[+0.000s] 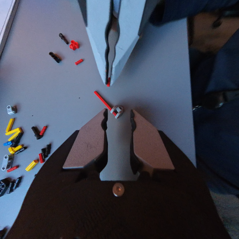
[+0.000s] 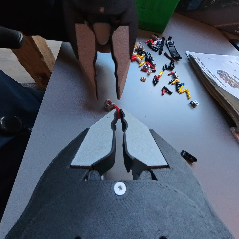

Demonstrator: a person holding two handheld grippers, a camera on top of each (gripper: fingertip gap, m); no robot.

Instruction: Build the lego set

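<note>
My left gripper (image 1: 119, 111) has brown fingers and is open. A grey connector (image 1: 117, 111) threaded on a long red axle (image 1: 102, 100) lies on the grey table (image 1: 155, 77) just ahead of its tips, and neither pad touches it. My right gripper (image 2: 118, 111) has light grey fingers and is shut on a small red piece (image 2: 119, 115) at its tips. The left wrist view shows the right gripper (image 1: 108, 84) opposite mine, with its red piece apart from the axle's far end. In the right wrist view the left gripper (image 2: 107, 99) hovers open over the connector (image 2: 107, 103).
Several loose yellow, black, red and grey pieces (image 1: 14, 134) lie left of my left gripper and also show in the right wrist view (image 2: 172, 80). A printed booklet (image 2: 217, 72) lies at the right, a green box (image 2: 153, 15) behind. A black piece (image 2: 188, 155) lies near. A person's dark clothing borders the table edge (image 1: 191, 116). My two grippers' fingertips are within a few centimetres of each other.
</note>
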